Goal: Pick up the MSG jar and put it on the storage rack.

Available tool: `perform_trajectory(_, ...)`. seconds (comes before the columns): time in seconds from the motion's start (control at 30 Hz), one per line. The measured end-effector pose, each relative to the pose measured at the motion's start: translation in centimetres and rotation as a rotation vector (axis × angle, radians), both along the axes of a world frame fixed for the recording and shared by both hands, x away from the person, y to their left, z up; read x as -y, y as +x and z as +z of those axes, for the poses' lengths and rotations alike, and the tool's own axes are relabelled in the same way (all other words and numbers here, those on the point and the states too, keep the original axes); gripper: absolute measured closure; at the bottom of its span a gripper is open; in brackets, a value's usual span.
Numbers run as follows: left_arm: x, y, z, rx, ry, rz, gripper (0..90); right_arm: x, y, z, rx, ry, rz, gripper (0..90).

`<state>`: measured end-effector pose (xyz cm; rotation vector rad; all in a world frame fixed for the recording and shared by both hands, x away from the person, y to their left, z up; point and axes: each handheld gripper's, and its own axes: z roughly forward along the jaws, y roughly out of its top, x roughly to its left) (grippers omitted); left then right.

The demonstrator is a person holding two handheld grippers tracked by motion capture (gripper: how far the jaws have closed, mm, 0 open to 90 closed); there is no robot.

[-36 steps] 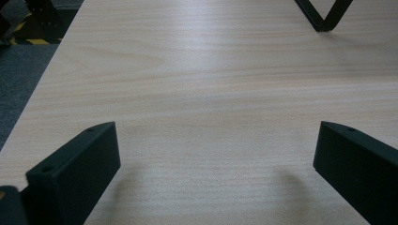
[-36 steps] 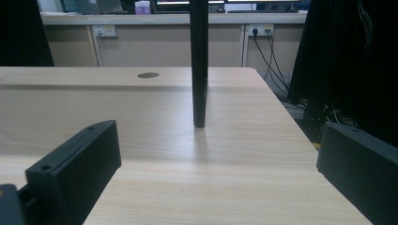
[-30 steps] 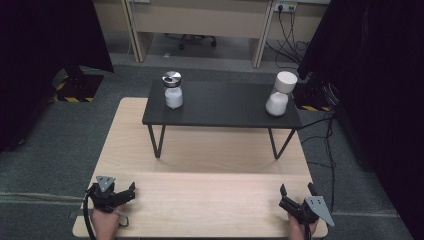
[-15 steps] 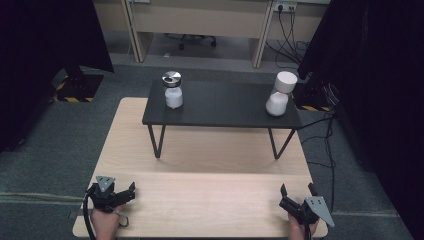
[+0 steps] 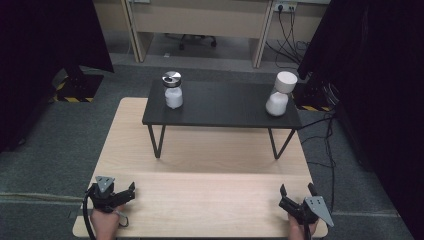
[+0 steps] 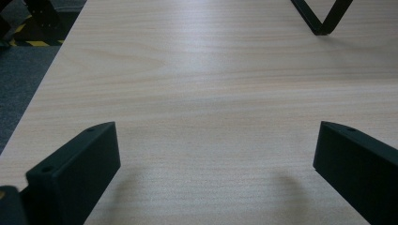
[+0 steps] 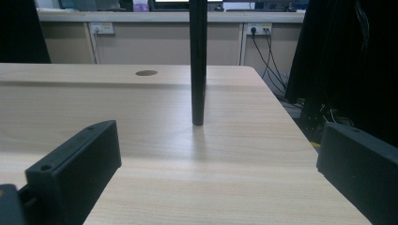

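Observation:
Two white jars stand on a small black table [image 5: 225,107] set on the wooden table [image 5: 200,200]. The left jar [image 5: 173,90] carries a shiny metal lid; the right jar [image 5: 279,94] has a white lid and leans a little. My left gripper [image 5: 129,192] rests at the near left corner of the wooden table, open, with bare wood between its fingers [image 6: 75,173]. Over at the near right corner sits my right gripper [image 5: 296,192], open as well, its fingers [image 7: 70,173] apart and holding nothing.
One black leg [image 7: 198,61] of the small table stands ahead of the right gripper, and another leg [image 6: 321,16] shows ahead of the left. Dark curtains hang at both sides. Cables [image 5: 287,27] run to wall sockets at the back.

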<state>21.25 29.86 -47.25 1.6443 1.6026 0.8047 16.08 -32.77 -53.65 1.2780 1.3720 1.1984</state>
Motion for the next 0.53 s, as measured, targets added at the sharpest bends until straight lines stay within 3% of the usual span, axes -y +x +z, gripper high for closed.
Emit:
perform_trajectory(0.2, -0.06, 0.05, 0.02, -0.002, -0.001, -0.004, 0.0, -0.13, 0.03, 0.04, -0.003, -0.011, -0.002, 0.3)
perform_trajectory(0.53, -0.48, 0.42, 0.17, -0.012, -0.021, -0.011, 0.0, 0.11, 0.01, 0.03, -0.003, 0.016, -0.003, 0.3)
